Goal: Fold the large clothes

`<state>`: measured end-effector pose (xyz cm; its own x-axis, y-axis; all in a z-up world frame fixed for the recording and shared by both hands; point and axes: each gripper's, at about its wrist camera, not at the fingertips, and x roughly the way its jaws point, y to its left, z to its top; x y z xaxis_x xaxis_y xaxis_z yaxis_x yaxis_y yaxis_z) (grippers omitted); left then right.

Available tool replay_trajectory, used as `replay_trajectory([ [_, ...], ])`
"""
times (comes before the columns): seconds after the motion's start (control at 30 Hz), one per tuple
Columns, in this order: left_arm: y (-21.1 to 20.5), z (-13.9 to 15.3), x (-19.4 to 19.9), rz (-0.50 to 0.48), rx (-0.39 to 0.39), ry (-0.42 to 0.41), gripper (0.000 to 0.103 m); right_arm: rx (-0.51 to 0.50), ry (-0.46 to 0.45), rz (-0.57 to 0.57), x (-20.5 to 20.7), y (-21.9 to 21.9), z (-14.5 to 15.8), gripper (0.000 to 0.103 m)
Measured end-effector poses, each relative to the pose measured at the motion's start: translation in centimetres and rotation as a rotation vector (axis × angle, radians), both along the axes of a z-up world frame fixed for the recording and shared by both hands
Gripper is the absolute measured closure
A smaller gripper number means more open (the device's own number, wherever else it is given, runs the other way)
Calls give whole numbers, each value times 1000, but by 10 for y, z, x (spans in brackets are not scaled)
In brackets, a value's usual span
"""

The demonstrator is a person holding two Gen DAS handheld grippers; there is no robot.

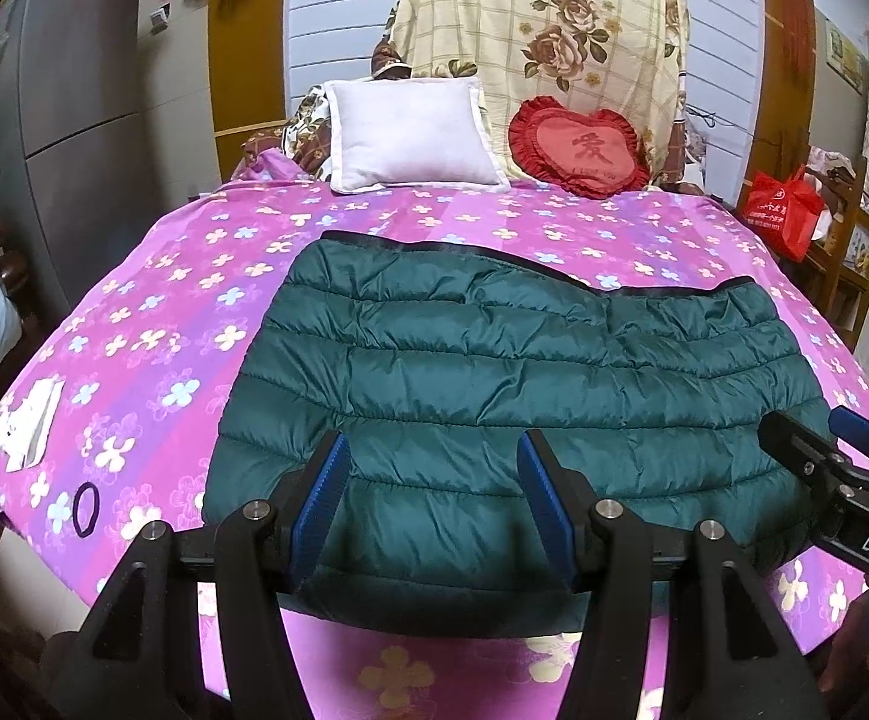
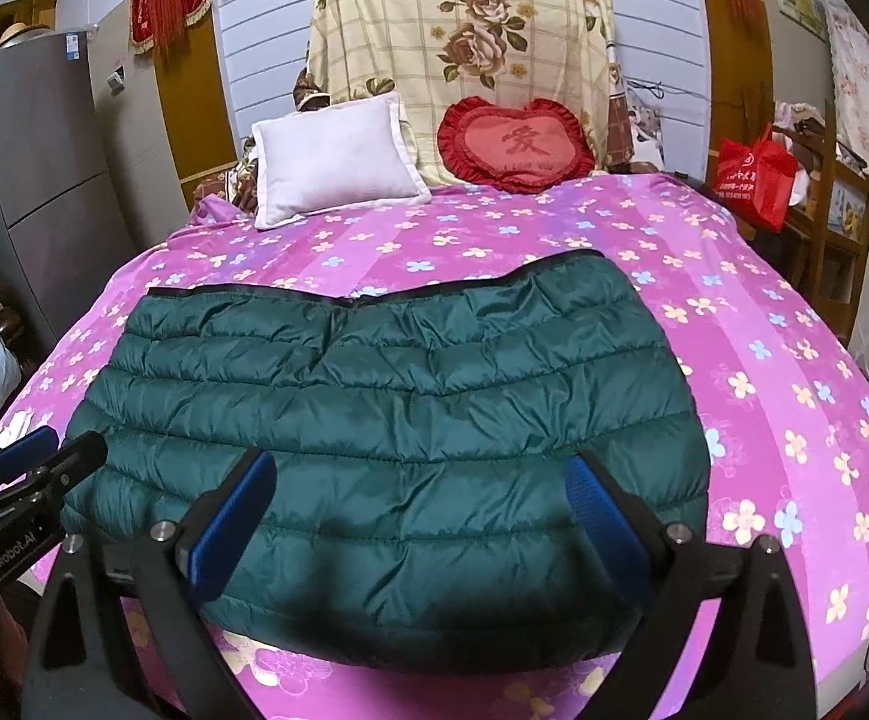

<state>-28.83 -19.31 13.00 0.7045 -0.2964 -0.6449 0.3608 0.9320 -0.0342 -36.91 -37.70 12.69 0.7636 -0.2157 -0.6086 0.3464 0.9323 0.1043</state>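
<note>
Left gripper (image 1: 434,480): jaws spread wide over the near edge of the jacket, blue pads apart, nothing clamped between them.
Right gripper (image 2: 419,510): jaws likewise wide apart above the jacket's near edge, holding nothing; whether the pads touch the fabric cannot be told.
Green quilted jacket (image 1: 506,378): lies folded flat into a broad rectangle on the bed, near edge just under both grippers, black-trimmed hem at the far side.
Bedsheet (image 1: 194,312): pink-purple with flower print, covering the whole bed under the jacket.
Black hair tie (image 1: 85,509): on the sheet, left of the jacket, apart from it.
White paper scrap (image 1: 29,425): near the bed's left edge, just beyond the hair tie.
White pillow (image 2: 332,159): at the head of the bed, well beyond the jacket.
Red heart cushion (image 2: 515,144): beside the pillow, to its right.
Red bag (image 2: 755,177): on a wooden shelf at far right.
</note>
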Motion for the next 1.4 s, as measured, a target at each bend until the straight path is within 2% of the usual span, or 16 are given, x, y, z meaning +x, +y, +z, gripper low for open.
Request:
replay_trajectory([
  [1.4,-6,-6,11,-6,27,6,61,9,21,21,14,-6,-8,3],
])
